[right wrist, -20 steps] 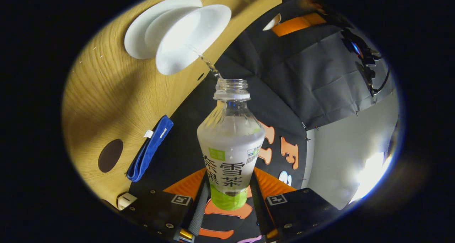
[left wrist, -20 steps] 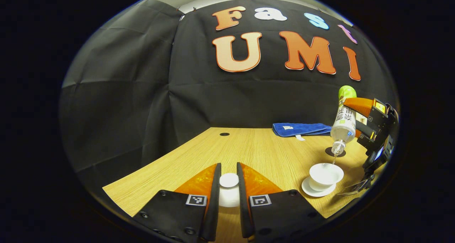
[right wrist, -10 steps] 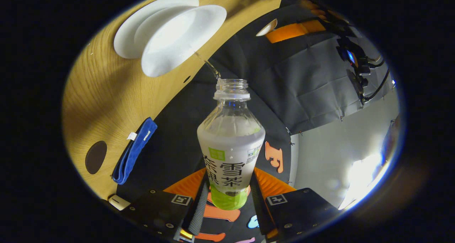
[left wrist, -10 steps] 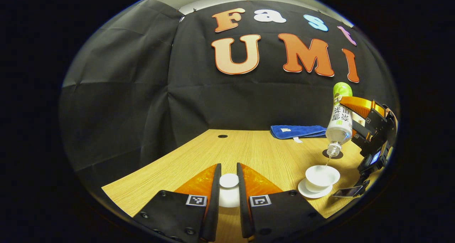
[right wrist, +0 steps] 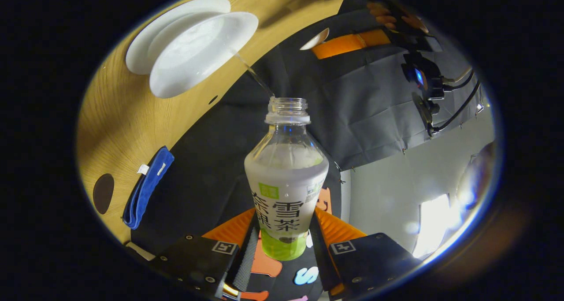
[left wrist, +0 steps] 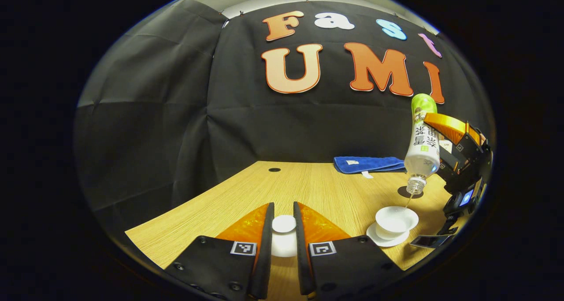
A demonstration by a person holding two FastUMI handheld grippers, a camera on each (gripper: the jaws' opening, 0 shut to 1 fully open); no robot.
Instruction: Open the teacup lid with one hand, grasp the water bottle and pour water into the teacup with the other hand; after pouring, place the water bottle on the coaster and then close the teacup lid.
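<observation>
Left gripper view: left gripper [left wrist: 283, 224] clamping teacup lid [left wrist: 283, 224], right gripper [right wrist: 284, 230] clamping tipped water bottle [right wrist: 285, 177] over teacup [left wrist: 396, 218].

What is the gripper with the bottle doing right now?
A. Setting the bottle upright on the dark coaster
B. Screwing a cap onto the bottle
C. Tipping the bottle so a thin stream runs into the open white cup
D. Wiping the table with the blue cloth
C: the right gripper holds the water bottle mouth-down, and a thin stream runs from it into the uncovered teacup.
</observation>
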